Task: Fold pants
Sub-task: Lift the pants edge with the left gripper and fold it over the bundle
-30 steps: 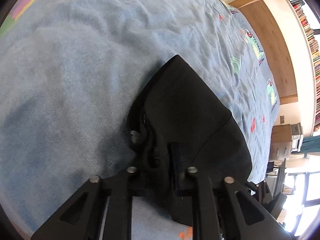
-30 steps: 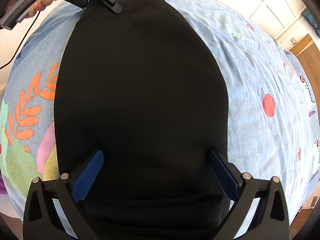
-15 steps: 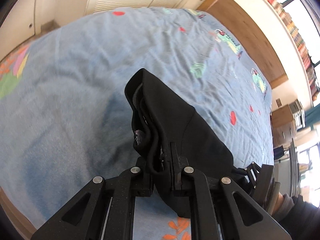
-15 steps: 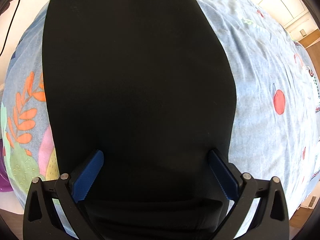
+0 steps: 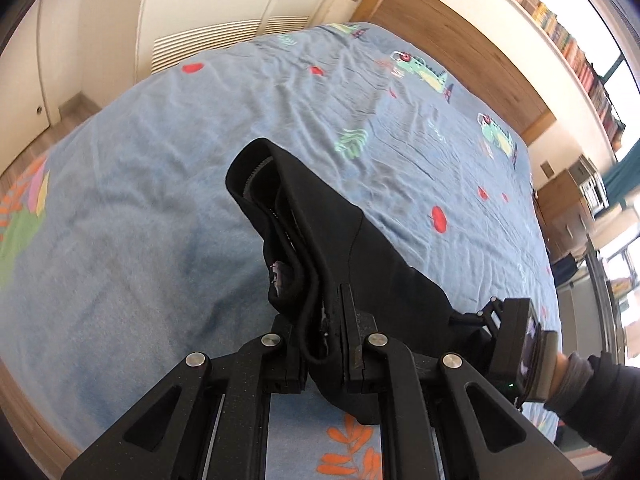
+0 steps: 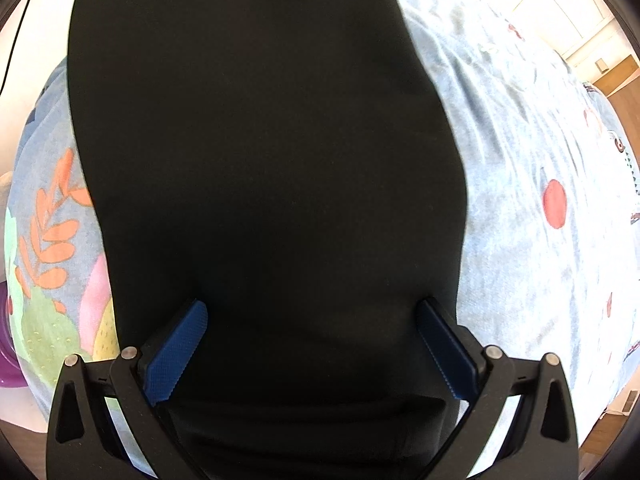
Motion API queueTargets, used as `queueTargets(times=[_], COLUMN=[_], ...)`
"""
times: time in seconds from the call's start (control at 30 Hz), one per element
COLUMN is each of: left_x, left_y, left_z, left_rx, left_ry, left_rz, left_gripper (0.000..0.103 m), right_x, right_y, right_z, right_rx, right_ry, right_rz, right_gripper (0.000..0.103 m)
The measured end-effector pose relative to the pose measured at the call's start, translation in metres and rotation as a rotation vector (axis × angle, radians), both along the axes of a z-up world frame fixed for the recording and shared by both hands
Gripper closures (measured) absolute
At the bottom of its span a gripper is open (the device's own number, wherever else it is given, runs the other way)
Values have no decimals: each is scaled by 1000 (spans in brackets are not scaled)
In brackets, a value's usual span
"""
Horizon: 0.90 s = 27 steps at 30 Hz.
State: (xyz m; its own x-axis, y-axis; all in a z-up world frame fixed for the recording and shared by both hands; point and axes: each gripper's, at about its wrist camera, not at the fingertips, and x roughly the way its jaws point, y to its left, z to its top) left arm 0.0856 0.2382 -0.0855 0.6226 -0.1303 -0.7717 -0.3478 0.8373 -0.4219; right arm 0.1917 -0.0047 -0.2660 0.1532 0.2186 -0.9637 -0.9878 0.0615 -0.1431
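Left gripper (image 5: 325, 334) pinched on the bunched waistband of the black pants (image 5: 340, 248), cloth trailing ahead and rightward over the blue bedspread (image 5: 132, 208). Right gripper (image 6: 310, 346) spread wide, blue pads (image 6: 176, 350) apart, pants (image 6: 260, 152) lying between and stretching ahead.

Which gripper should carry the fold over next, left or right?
Left. The left gripper is clamped on the pants edge, lifted off the bedspread. The right gripper stands open over flat fabric, holding nothing.
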Motion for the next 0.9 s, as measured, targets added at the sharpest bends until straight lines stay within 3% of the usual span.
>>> queueTargets(times=[0.2, 0.47, 0.57, 0.7, 0.9], left_x=[9, 17, 18, 24, 33], left_y=[-17, -34, -36, -43, -51], left_z=[11, 5, 4, -2, -9], left_rx=[70, 140, 166, 241, 300], left_ry=[-6, 5, 14, 86, 136], left_rz=[-81, -147, -156, -147, -167], left_gripper=[94, 94, 94, 94, 94], right_x=[-2, 5, -2, -19, -29], right_y=[-5, 12, 11, 0, -13], right_z=[14, -6, 9, 30, 44], right_rx=[-9, -88, -67, -27, -6], right_ry=[-92, -25, -94, -186, -186], right_rz=[25, 20, 8, -20, -75], right_gripper=[0, 0, 0, 0, 0])
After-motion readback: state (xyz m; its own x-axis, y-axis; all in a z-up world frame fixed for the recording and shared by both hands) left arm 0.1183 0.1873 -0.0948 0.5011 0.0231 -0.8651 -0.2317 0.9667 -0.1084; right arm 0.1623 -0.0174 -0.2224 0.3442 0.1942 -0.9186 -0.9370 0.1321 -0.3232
